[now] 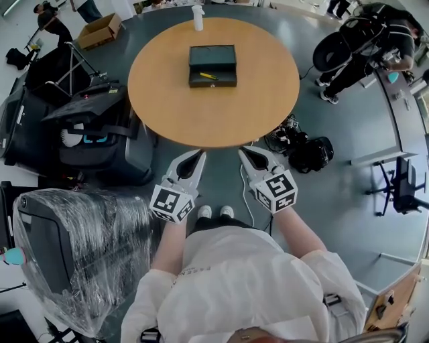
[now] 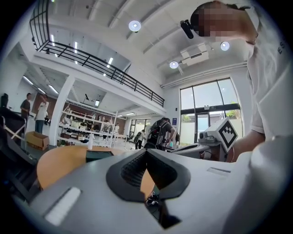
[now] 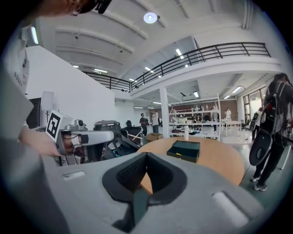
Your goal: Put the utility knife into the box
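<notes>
A dark open box (image 1: 212,65) lies on the far half of the round wooden table (image 1: 213,114). The yellow utility knife (image 1: 208,76) rests inside it, near the front wall. Both grippers hang short of the table's near edge, close to the person's body. My left gripper (image 1: 200,153) is shut and holds nothing. My right gripper (image 1: 242,150) is likewise shut and holds nothing. In the right gripper view the box (image 3: 185,151) sits beyond the joined jaw tips (image 3: 146,154), with a yellow sliver of the knife (image 3: 176,154) showing. The left gripper view has the box (image 2: 98,156) to the left of its jaws (image 2: 146,151).
A white spray bottle (image 1: 198,18) stands at the table's far edge. Black equipment cases (image 1: 100,134) and a plastic-wrapped object (image 1: 80,248) crowd the left. Bags and cables (image 1: 305,151) lie on the floor right of the table. A person (image 1: 362,47) stands at far right.
</notes>
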The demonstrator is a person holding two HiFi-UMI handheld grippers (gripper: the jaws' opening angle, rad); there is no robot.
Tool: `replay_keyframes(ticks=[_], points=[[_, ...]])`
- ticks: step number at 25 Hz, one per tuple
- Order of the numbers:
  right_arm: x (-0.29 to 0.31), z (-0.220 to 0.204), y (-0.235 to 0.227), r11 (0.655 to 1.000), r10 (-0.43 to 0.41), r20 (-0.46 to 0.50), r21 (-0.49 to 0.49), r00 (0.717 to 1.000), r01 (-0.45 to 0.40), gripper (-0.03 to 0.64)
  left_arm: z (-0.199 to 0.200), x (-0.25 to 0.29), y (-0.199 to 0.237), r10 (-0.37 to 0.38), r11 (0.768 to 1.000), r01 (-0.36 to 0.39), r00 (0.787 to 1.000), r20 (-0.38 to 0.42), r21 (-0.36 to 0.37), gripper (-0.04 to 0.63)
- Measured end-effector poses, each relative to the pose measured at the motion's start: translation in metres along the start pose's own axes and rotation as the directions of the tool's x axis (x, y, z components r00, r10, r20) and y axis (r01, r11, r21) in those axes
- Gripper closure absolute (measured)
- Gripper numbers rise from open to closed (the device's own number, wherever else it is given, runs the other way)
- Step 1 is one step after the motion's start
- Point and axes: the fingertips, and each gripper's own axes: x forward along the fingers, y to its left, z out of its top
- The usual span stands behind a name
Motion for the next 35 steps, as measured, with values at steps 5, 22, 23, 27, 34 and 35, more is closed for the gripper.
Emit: replay_keyframes(ticks=[5, 22, 23, 27, 34, 35], points=[[0.000, 0.003, 0.012, 1.000, -0.005, 0.005, 0.008, 1.000, 0.004, 0.624, 0.007, -0.011, 0.001, 0.007, 1.000, -0.007, 1.000, 0.018, 0.011, 0.578], [0.018, 0.016, 0.024, 0.999, -0.034, 0.000, 0.035, 0.999, 0.034, 0.624, 0.022, -0.015, 0.017, -0.020, 0.995, 0.020, 1.000, -0.006, 0.099, 0.578], [0.019, 0.016, 0.025, 0.999, -0.031, 0.000, 0.035, 1.000, 0.031, 0.624, 0.024, -0.016, 0.018, -0.019, 0.995, 0.019, 1.000, -0.001, 0.097, 0.578], [0.024, 0.018, 0.028, 0.999, -0.029, 0.000, 0.019, 1.000, 0.029, 0.624, 0.032, -0.018, 0.020, -0.021, 0.995, 0.018, 0.999, 0.026, 0.093, 0.578], [0.027, 0.023, 0.031, 1.000, -0.023, -0.003, 0.014, 1.000, 0.023, 0.624, 0.037, -0.019, 0.024, -0.022, 0.997, 0.018, 0.998, 0.056, 0.077, 0.578], [0.028, 0.025, 0.032, 1.000, -0.022, -0.001, 0.012, 1.000, 0.022, 0.624, 0.036, -0.018, 0.023, -0.027, 0.996, 0.023, 0.998, 0.048, 0.082, 0.578]])
